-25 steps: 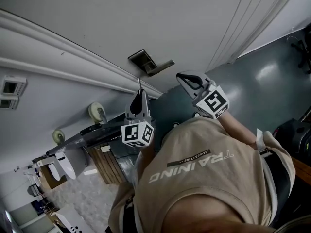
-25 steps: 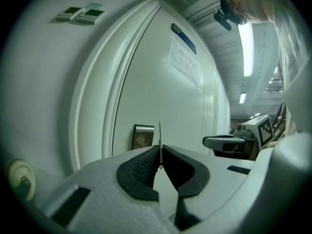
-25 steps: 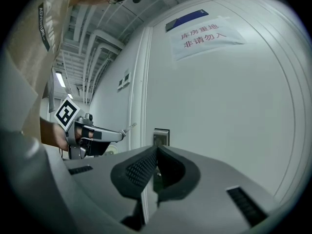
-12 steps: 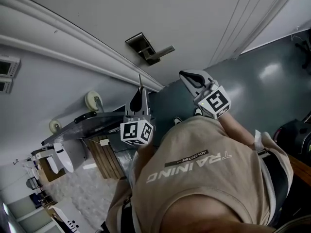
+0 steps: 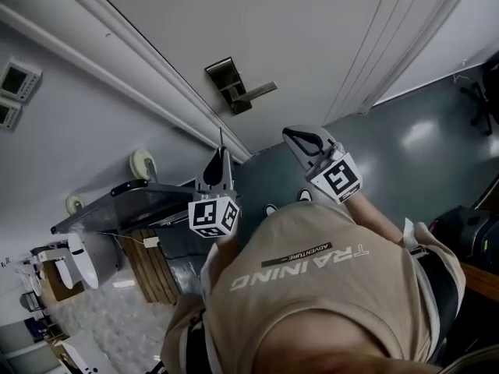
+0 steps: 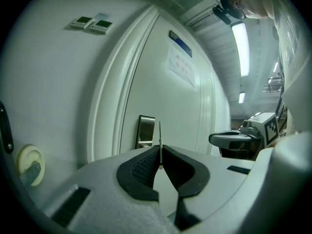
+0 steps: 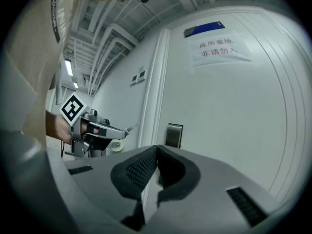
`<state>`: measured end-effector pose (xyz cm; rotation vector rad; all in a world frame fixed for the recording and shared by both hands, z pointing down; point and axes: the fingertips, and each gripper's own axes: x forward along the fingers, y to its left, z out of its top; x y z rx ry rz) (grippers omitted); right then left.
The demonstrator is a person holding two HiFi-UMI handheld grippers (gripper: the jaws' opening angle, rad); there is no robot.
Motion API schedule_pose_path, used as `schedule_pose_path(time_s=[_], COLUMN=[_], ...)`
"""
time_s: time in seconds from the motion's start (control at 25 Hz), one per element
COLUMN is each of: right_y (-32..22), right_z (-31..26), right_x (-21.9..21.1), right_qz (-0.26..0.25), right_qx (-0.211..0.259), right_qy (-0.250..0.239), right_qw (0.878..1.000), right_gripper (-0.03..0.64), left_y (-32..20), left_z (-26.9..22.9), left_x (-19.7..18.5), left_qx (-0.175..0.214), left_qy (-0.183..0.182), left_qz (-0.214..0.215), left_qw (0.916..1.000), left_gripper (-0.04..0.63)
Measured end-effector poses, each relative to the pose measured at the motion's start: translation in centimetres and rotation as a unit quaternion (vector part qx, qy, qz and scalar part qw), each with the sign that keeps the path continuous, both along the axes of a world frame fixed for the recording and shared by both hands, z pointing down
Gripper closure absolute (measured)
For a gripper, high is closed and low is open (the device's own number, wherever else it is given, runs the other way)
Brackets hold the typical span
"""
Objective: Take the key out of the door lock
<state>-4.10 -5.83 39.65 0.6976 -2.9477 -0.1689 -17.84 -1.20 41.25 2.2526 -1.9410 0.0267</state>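
The metal lock plate (image 5: pixel 226 84) with its lever handle (image 5: pixel 259 93) sits on the white door. My left gripper (image 5: pixel 221 154) is shut on the key (image 5: pixel 221 137), whose thin blade sticks out past the fingertips, clear of the lock. In the left gripper view the key (image 6: pixel 159 133) stands upright between the left gripper's (image 6: pixel 160 151) pads, with the lock plate (image 6: pixel 145 130) behind it. My right gripper (image 5: pixel 296 134) is shut with nothing in it, right of the handle and away from the door. The right gripper view looks past the right gripper (image 7: pixel 157 149) at the lock plate (image 7: pixel 173 134).
Two wall panels (image 5: pixel 13 90) hang left of the door frame. A round wall fitting (image 5: pixel 143 164) and a dark shelf (image 5: pixel 125 199) lie below them. A printed sign (image 7: pixel 219 48) is on the door. Dark floor (image 5: pixel 405 139) spreads to the right.
The head view has swung, so door and lock sit differently in frame. Both grippers drifted slightly down and left, the left one holding the key throughout, now a little further from the lock.
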Motion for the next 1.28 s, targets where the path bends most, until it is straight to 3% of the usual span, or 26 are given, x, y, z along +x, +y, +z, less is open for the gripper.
schedule_pose_path(time_s=[0.08, 0.24, 0.36, 0.72, 1.28], right_y=[0.9, 1.1, 0.6, 1.6, 2.7], right_z=[-0.1, -0.9, -1.5, 0.1, 0.8], right_x=[0.1, 0.6, 1.2, 1.3, 1.8], right_qz=[-0.004, 0.004, 0.021, 0.006, 0.016], right_qx=[0.002, -0.045, -0.048, -0.032, -0.054], right_qy=[0.006, -0.040, -0.052, -0.003, -0.002], right_qw=[1.000, 0.998, 0.997, 0.999, 0.998], right_gripper=[0.603, 0.603, 0.603, 0.603, 0.603], left_y=[0.2, 0.7, 1.1, 3.0, 4.1], left_z=[0.2, 0.0, -0.5, 0.0, 1.3], left_x=[0.1, 0.1, 0.2, -0.5, 0.7], left_qx=[0.003, 0.004, 0.008, 0.008, -0.006], left_qy=[0.011, 0.014, 0.011, 0.010, 0.022], left_qz=[-0.003, 0.007, 0.012, -0.009, 0.012], left_qw=[0.9999, 0.9999, 0.9998, 0.9999, 0.9997], left_gripper=[0.572, 0.572, 0.572, 0.572, 0.572])
